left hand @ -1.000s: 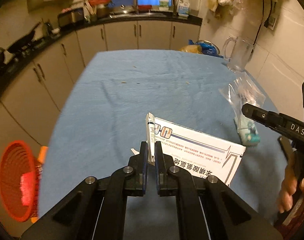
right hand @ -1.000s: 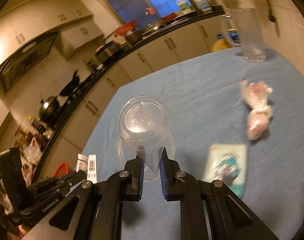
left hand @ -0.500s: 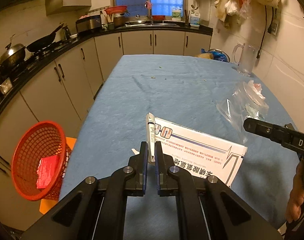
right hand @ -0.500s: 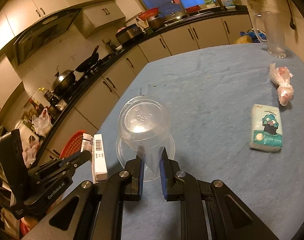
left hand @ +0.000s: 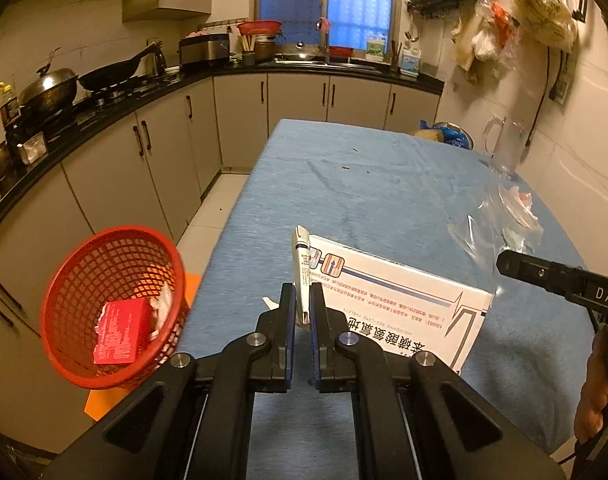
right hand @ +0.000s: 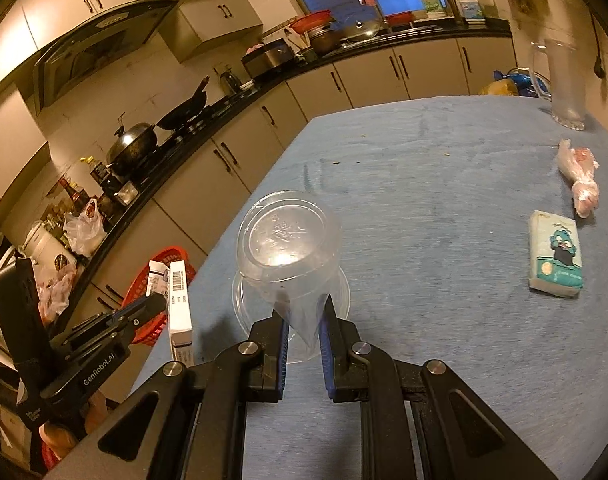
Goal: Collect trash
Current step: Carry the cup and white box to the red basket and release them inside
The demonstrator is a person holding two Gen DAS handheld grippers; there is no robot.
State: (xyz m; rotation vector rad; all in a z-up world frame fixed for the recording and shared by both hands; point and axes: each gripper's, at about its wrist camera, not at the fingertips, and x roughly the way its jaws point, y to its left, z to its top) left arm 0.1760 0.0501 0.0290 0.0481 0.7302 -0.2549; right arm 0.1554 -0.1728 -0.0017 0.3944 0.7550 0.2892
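While both tongs hang above the blue-clothed table (left hand: 364, 184), the left gripper (left hand: 302, 312) pinches the end flap of a white medicine box (left hand: 392, 304), which juts to its right. The red mesh basket (left hand: 84, 280), holding a red packet (left hand: 120, 332), stands low to its left. The right gripper (right hand: 304, 328) squeezes the wall of a clear plastic cup (right hand: 288, 248). Ahead to its right lie a tissue pack (right hand: 556, 256) and a knotted plastic bag (right hand: 580, 176).
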